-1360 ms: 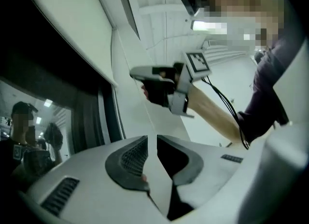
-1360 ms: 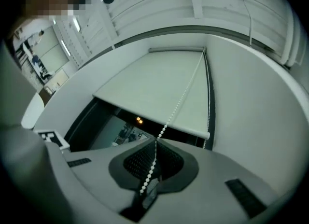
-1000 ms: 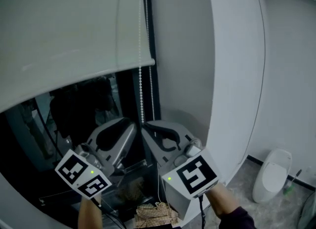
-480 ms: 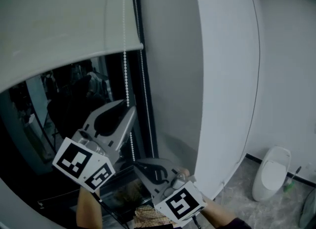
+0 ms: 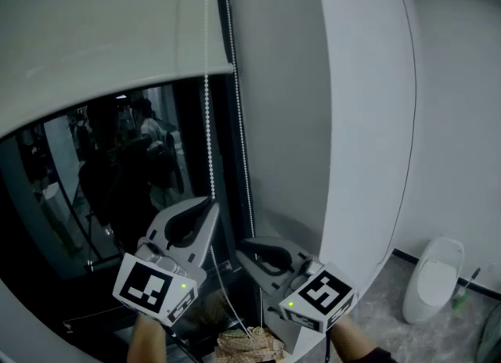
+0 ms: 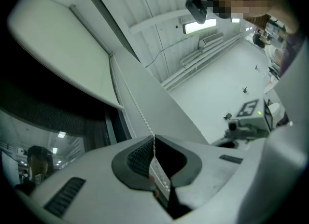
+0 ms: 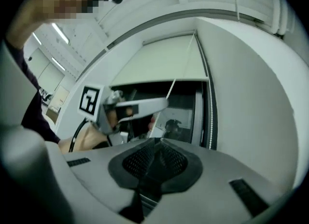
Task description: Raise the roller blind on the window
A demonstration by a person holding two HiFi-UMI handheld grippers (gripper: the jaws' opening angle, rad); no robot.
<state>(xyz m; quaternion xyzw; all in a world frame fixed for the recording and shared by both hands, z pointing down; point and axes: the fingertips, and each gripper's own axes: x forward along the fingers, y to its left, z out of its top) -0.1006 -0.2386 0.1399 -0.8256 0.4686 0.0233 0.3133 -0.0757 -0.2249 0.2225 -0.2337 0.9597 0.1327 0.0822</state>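
Note:
The pale roller blind point(image 5: 94, 25) covers the upper part of the dark window; its bottom bar slants across the top left of the head view. A white bead chain point(image 5: 208, 134) hangs by the blind's right edge and runs down into my left gripper point(image 5: 210, 203). In the left gripper view the chain point(image 6: 137, 109) enters the left gripper point(image 6: 154, 138), which is shut on it. A second strand point(image 5: 243, 158) hangs nearer the frame. My right gripper point(image 5: 241, 242) is lower and to the right, its jaws closed together, and I see no chain between them point(image 7: 155, 141).
A white curved wall point(image 5: 360, 119) stands right of the window. The window glass point(image 5: 117, 174) is dark with reflections. A white floor-standing object point(image 5: 430, 275) is at the lower right. The person's forearms hold both grippers from below.
The left gripper rose along the chain, then came down with it. The right gripper dropped low, then came up a little and to the right.

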